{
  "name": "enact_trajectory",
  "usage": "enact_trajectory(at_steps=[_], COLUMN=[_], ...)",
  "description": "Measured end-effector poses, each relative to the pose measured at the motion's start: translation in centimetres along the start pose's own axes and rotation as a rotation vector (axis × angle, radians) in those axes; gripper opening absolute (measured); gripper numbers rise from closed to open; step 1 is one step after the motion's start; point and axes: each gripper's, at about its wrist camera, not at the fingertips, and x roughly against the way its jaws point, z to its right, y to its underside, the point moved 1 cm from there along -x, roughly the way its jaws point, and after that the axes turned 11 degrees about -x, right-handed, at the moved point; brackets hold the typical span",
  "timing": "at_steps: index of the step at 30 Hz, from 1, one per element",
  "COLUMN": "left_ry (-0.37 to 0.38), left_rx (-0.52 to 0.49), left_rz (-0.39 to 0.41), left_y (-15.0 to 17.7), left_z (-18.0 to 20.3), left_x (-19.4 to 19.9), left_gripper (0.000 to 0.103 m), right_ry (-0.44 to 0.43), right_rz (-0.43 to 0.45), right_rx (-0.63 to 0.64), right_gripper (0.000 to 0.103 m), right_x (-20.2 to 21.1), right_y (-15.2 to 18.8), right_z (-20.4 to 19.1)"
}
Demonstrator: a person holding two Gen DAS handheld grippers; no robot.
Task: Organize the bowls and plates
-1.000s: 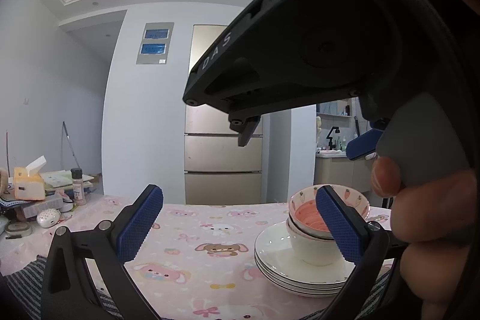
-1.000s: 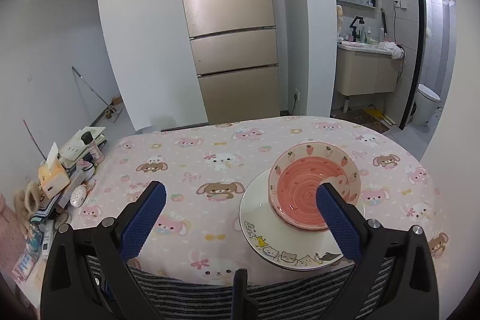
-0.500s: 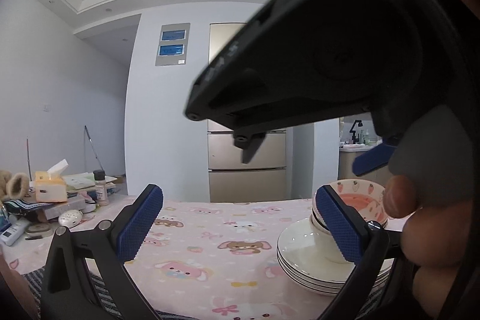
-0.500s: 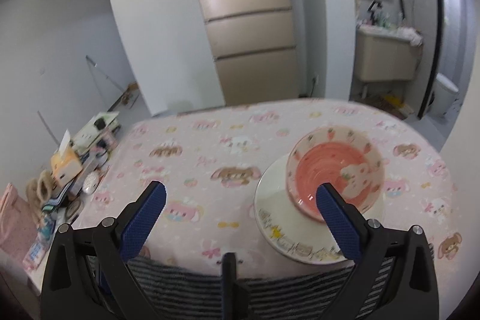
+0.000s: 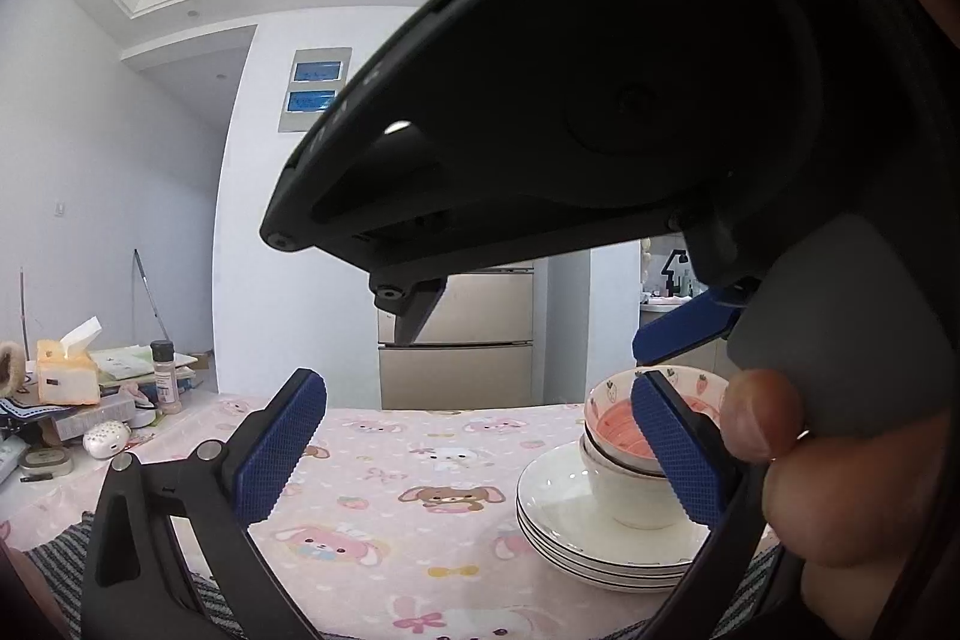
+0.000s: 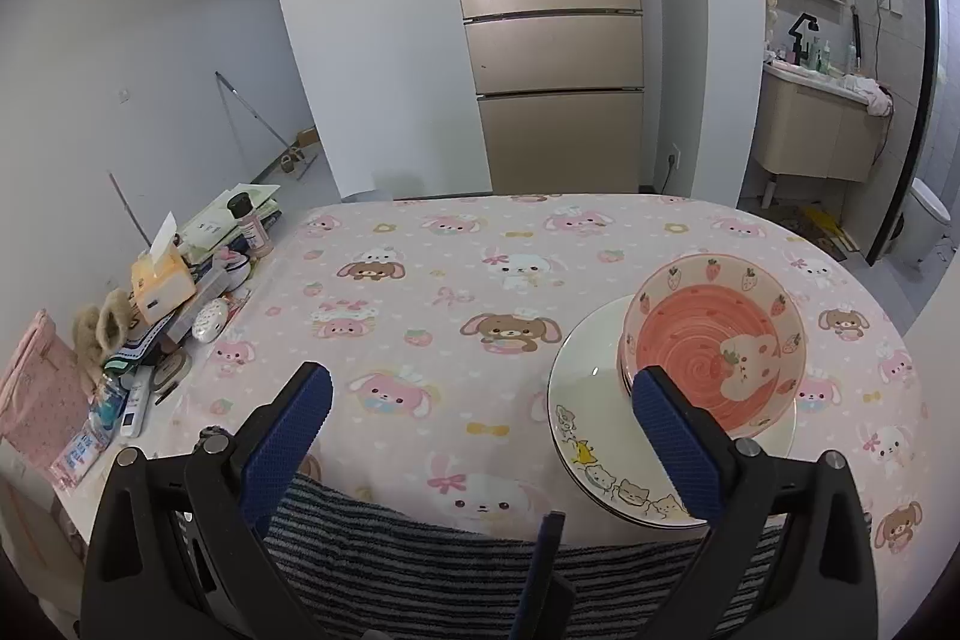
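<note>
A pink strawberry-print bowl (image 6: 708,340) sits nested in a white bowl (image 5: 624,496) on a stack of white plates (image 6: 582,388) at the right of the pink cartoon-print tablecloth (image 6: 450,280). My right gripper (image 6: 483,439) hovers open above the table's near edge, its right finger overlapping the bowl's near side. My left gripper (image 5: 477,448) is open too, lower down, with the bowls (image 5: 624,424) and plates (image 5: 576,532) just behind its right finger. The right gripper's black housing (image 5: 600,100) and the holding hand (image 5: 774,460) fill the left wrist view's upper right.
A striped cloth (image 6: 420,550) lies along the table's near edge. Clutter sits at the left end: a tissue box (image 6: 159,280), a spice bottle (image 6: 249,220), a pink pouch (image 6: 36,388). A gold fridge (image 6: 552,40) stands behind the table.
The right gripper has swung a little left, so the bowls sit further right in its view. Its housing looms larger in the left wrist view. Both grippers stay open; the dishes have not moved.
</note>
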Motion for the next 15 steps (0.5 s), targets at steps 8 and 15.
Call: enact_trajectory(at_steps=[8,15], left_ry=[-0.027,-0.031], left_rx=[-0.004,-0.014], left_rz=[0.061,0.048], left_y=[-0.1,0.0], left_z=[-0.2,-0.2], left_x=[1.2,0.7], left_gripper=[0.103,0.103], right_ry=[-0.019,-0.008], right_rz=[-0.025,-0.007], right_rx=[-0.039,-0.070], right_gripper=[0.100,0.100], right_x=[0.3,0.5], right_y=[0.4,0.2], right_z=[0.5,1.1])
